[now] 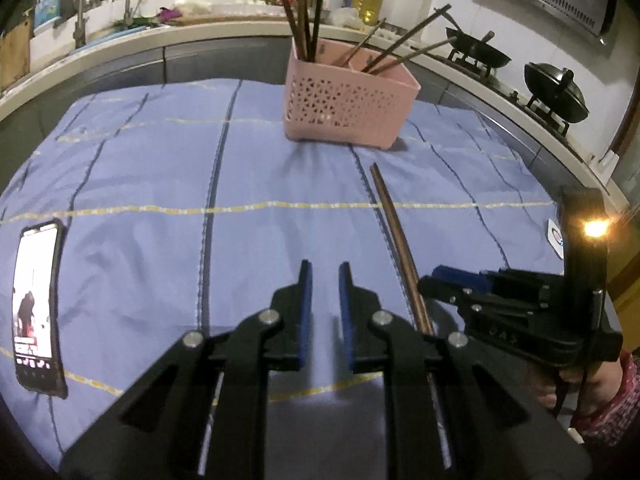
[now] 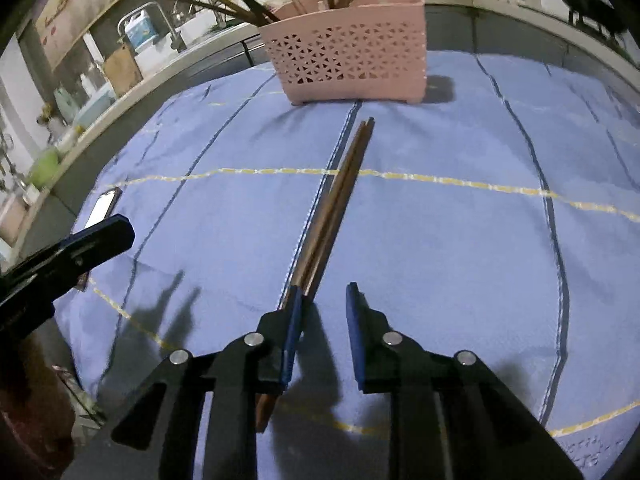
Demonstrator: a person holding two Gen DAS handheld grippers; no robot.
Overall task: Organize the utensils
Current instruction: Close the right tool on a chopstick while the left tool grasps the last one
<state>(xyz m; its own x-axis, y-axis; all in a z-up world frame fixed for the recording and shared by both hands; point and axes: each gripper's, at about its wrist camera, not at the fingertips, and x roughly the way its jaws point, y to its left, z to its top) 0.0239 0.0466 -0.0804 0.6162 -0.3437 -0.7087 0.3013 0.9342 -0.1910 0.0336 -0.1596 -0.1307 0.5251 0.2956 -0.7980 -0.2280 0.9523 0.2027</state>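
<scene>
A pair of brown chopsticks (image 1: 394,220) (image 2: 340,200) lies on the blue checked cloth (image 1: 152,160), pointing at the pink perforated basket (image 1: 344,108) (image 2: 348,60), which holds several chopsticks (image 1: 304,20) in two compartments. My right gripper (image 2: 324,292) (image 1: 430,280) is low over the near end of the pair. Its jaws are apart and the chopsticks run under its left finger (image 2: 294,320), not between the pads. My left gripper (image 1: 325,276) (image 2: 116,234) hangs just left of the pair, all but shut with only a slim gap and nothing in it.
A phone (image 1: 38,312) (image 2: 102,206) with a lit screen lies at the cloth's left edge. Behind the basket runs a counter with taps (image 1: 80,12), an oil bottle (image 1: 368,0), a wok (image 1: 476,52) and a lidded pot (image 1: 556,92). A patterned sleeve (image 1: 612,400) holds the right gripper.
</scene>
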